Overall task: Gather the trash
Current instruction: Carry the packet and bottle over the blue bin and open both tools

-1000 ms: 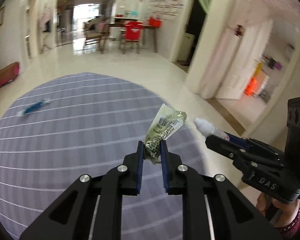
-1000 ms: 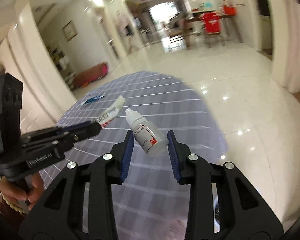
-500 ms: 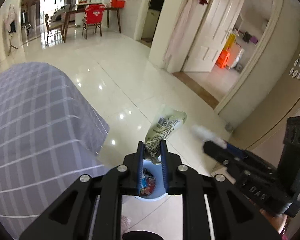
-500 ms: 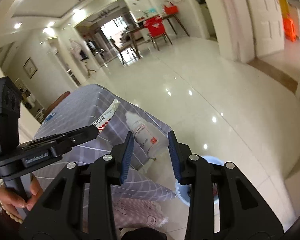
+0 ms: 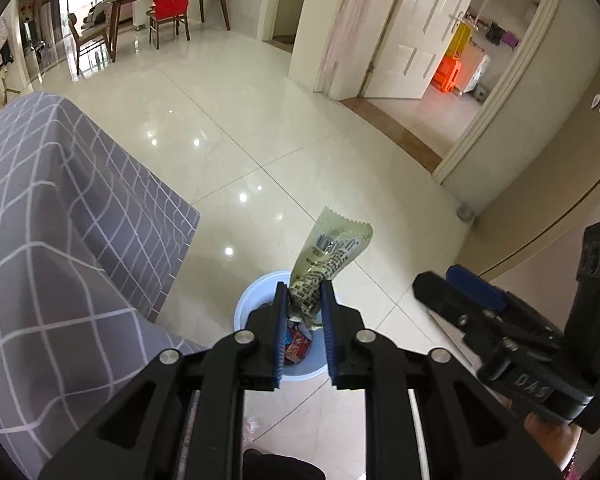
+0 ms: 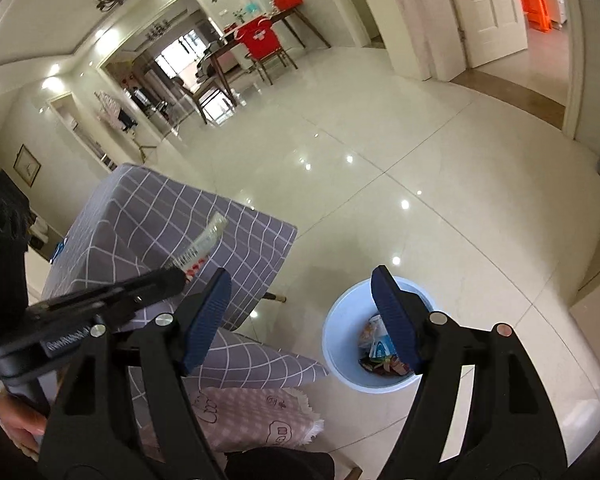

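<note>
My left gripper (image 5: pixel 304 300) is shut on the crumpled end of a pale green snack wrapper (image 5: pixel 332 248), which sticks up above a light blue bin (image 5: pixel 244 300) on the floor. The bin holds several coloured wrappers (image 6: pixel 380 354). My right gripper (image 6: pixel 302 274) hangs over the same bin (image 6: pixel 336 320); its jaws are opening wide and nothing is between them. The white dropper bottle is nowhere in sight. From the right wrist, the left gripper (image 6: pixel 176 276) and its wrapper (image 6: pixel 208 236) show at the left. The right gripper (image 5: pixel 440 280) appears at the right of the left wrist view.
A table under a grey checked cloth (image 6: pixel 160 216) stands left of the bin, with a small blue wrapper (image 6: pixel 60 250) lying on it. A pink patterned seat cushion (image 6: pixel 252 412) sits below the table edge. Glossy tiled floor (image 5: pixel 260 128) stretches beyond, toward a far dining table and doorways.
Both grippers swung off the table top to the bin on the floor. The right jaws spread and the white bottle left them. The left still grips the wrapper.
</note>
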`<action>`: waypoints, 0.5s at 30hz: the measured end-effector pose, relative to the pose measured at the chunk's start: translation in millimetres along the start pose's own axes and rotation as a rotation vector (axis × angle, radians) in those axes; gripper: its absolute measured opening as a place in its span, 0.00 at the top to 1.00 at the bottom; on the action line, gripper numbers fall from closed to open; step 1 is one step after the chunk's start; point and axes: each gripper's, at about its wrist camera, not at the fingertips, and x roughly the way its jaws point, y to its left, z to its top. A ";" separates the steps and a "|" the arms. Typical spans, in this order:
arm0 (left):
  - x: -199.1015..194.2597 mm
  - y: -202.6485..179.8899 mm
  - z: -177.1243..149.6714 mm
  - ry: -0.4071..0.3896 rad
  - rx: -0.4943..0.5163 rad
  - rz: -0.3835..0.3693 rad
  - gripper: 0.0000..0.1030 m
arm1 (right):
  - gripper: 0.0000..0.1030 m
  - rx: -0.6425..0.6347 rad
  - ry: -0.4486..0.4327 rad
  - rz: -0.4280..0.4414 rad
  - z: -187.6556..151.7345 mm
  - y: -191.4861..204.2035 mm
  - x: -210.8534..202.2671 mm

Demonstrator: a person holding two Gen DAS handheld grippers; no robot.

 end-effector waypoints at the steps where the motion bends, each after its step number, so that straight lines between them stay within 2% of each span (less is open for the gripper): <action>1: -1.7 3.9 -1.4 0.003 0.004 -0.001 0.84 | 0.30 0.002 -0.005 -0.003 0.3 -2.1 1.0; 13: 6.9 -21.8 8.7 0.002 0.038 -0.018 0.83 | 0.30 0.053 -0.158 -0.043 7.6 -22.0 -37.9; 15: 6.7 -27.5 11.1 -0.007 0.051 -0.014 0.78 | 0.30 0.066 -0.174 -0.052 9.5 -25.9 -42.0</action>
